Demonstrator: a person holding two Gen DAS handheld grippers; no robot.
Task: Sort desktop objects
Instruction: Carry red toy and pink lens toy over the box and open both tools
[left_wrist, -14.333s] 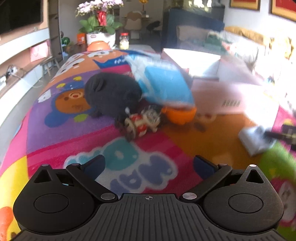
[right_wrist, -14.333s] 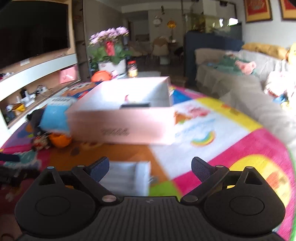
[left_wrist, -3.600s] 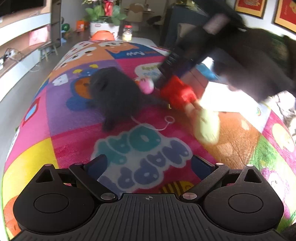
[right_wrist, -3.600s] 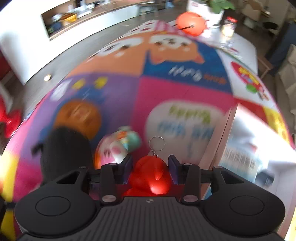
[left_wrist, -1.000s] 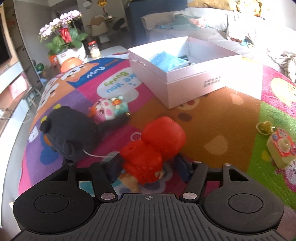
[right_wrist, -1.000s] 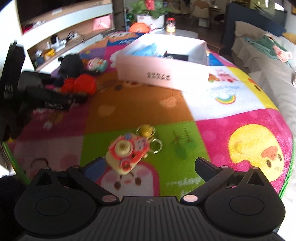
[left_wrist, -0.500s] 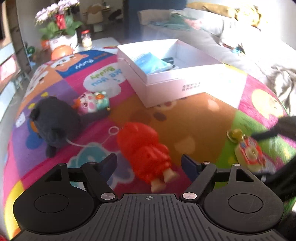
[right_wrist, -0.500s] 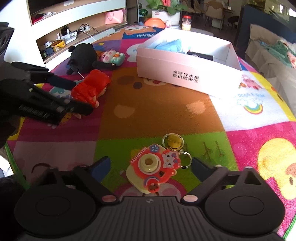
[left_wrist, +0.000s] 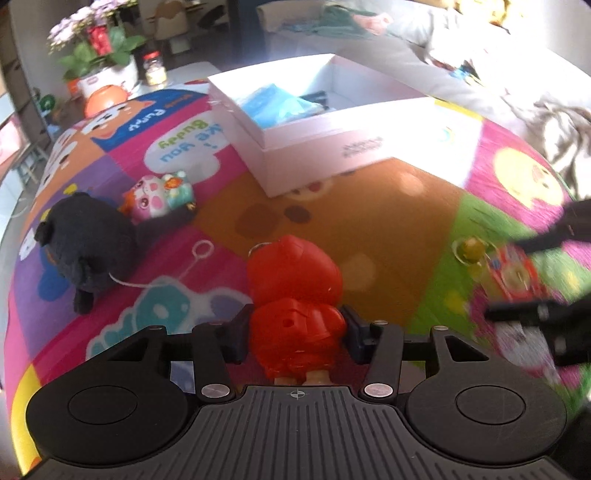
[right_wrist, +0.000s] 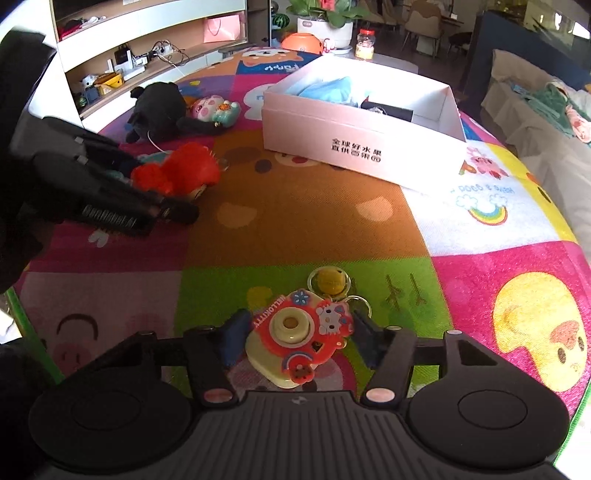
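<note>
Left wrist: my left gripper (left_wrist: 295, 328) clamps the red figure (left_wrist: 295, 295) at its body, low over the mat (left_wrist: 221, 206); it looks like hard, light plastic.

Right wrist: my right gripper (right_wrist: 295, 339) straddles the toy camera (right_wrist: 295, 339) on the mat; contact unclear, probably slippery, so I'd squeeze its flat sides.

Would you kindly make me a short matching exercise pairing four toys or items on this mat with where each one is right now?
Things:
1. red toy
2. camera toy
3. blue pack
4. black plush

Places:
A. inside the pink box
B. between the right gripper fingers
C. on the mat beside the pink pig toy
D. between the left gripper fingers

Pairs: 1-D, 2-B, 3-A, 4-C
</note>
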